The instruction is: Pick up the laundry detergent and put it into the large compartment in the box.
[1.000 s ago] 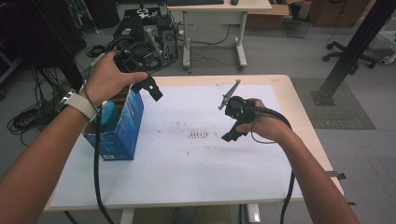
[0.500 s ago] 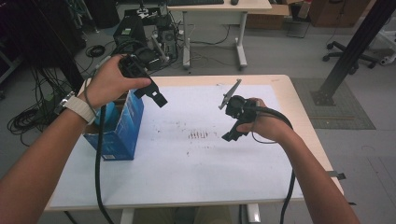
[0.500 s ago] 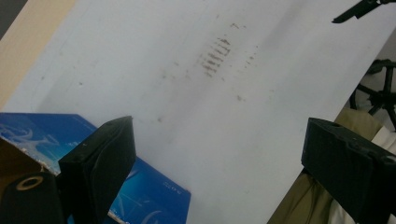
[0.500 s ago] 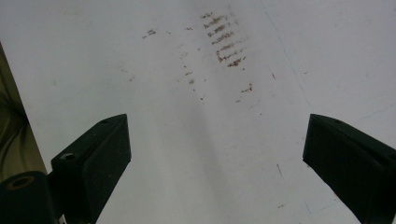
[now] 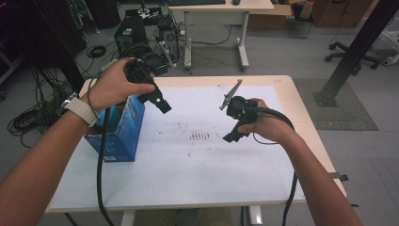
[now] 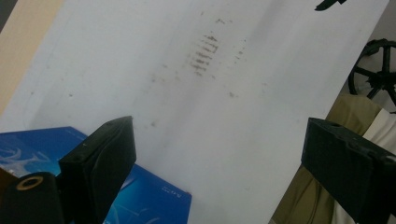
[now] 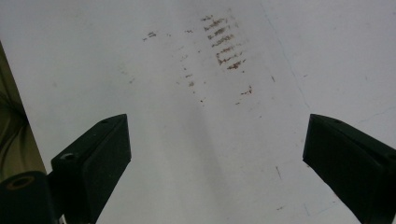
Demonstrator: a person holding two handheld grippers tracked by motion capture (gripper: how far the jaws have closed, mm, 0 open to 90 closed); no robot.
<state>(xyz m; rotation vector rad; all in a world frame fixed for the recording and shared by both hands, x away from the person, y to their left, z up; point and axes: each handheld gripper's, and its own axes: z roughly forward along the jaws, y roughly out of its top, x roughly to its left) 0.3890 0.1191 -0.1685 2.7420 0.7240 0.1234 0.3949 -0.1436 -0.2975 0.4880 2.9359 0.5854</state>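
1. The left gripper (image 5: 162,104) hangs in the air just beside the top of the blue box (image 5: 120,129), jaws spread wide with nothing between them. In the left gripper view the jaws frame bare white sheet, with the box (image 6: 149,198) at the lower left, under the left-hand jaw.
2. The right gripper (image 5: 233,136) is raised over the middle right of the worktop (image 5: 301,127), jaws likewise wide apart and empty. The right gripper view looks down on the white sheet (image 7: 196,140) and its brown smudges (image 7: 224,42).
3. The box stands upright near the left edge of the worktop, on the white sheet. Its top looks open, though what lies inside cannot be made out.
4. Done so far, judging by how things lie: nothing. No gripper holds or touches the box, and no item lies out on the sheet.
5. Left to do: very likely everything. The left gripper is the nearer one and seems placed for work at the box, either taking hold of it or reaching into it; the right waits well apart from it.
6. So the work reads as at its very start, or between steps, with both hands free.
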